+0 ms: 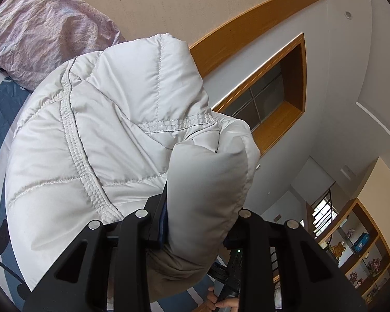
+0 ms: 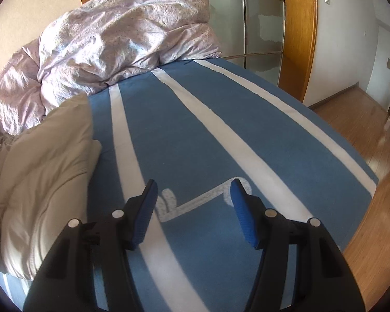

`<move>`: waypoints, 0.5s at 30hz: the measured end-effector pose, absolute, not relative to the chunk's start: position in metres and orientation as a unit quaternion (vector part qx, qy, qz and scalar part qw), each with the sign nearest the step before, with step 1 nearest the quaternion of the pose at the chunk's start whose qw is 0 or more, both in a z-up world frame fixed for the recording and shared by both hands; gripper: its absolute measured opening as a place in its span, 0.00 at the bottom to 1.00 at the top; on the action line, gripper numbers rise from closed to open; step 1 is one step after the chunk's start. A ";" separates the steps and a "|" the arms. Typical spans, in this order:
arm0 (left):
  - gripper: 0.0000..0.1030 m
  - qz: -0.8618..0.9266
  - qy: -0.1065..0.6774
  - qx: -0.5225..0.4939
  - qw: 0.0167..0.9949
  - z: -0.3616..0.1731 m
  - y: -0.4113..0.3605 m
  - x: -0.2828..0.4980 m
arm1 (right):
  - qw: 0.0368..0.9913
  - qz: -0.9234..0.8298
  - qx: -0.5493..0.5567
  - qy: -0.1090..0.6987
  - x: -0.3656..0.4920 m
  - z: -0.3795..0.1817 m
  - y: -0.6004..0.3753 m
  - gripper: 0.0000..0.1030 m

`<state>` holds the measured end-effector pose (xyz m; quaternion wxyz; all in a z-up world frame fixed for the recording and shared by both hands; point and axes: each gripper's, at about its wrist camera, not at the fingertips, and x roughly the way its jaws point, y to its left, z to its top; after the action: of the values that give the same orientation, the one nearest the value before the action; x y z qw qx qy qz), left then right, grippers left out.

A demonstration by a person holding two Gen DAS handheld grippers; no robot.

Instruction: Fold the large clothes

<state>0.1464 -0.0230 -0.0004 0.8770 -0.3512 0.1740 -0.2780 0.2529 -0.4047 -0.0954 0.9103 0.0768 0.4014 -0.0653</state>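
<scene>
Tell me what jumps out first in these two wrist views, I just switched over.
The puffy white quilted jacket fills the left wrist view, a thick fold of it clamped in the left gripper and lifted above the bed. In the right wrist view the right gripper hangs with jaws apart and nothing between them over the blue sheet with white stripes. A crumpled lilac duvet is heaped at the far end.

Striped bed (image 2: 221, 135): jacket (image 2: 46, 171), duvet (image 2: 117, 39).

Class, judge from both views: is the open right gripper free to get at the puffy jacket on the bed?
Probably yes. The right gripper is open and empty over bare bedsheet, and the jacket lies just beside it, nothing between.
</scene>
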 end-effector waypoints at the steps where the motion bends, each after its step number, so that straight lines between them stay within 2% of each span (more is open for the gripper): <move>1: 0.29 -0.280 0.179 -0.350 0.876 -0.002 -0.027 0.148 | 0.910 -0.070 0.070 0.404 0.256 -0.096 -0.406 0.57; 15: 0.29 -0.291 0.263 -0.288 0.874 -0.040 -0.105 0.177 | 0.895 -0.117 0.048 0.428 0.281 -0.109 -0.448 0.59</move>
<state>0.1769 -0.1053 -0.0396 0.8737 -0.2884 0.2627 -0.2906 0.2813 -0.4480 -0.1086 0.8949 0.0479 0.4280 -0.1167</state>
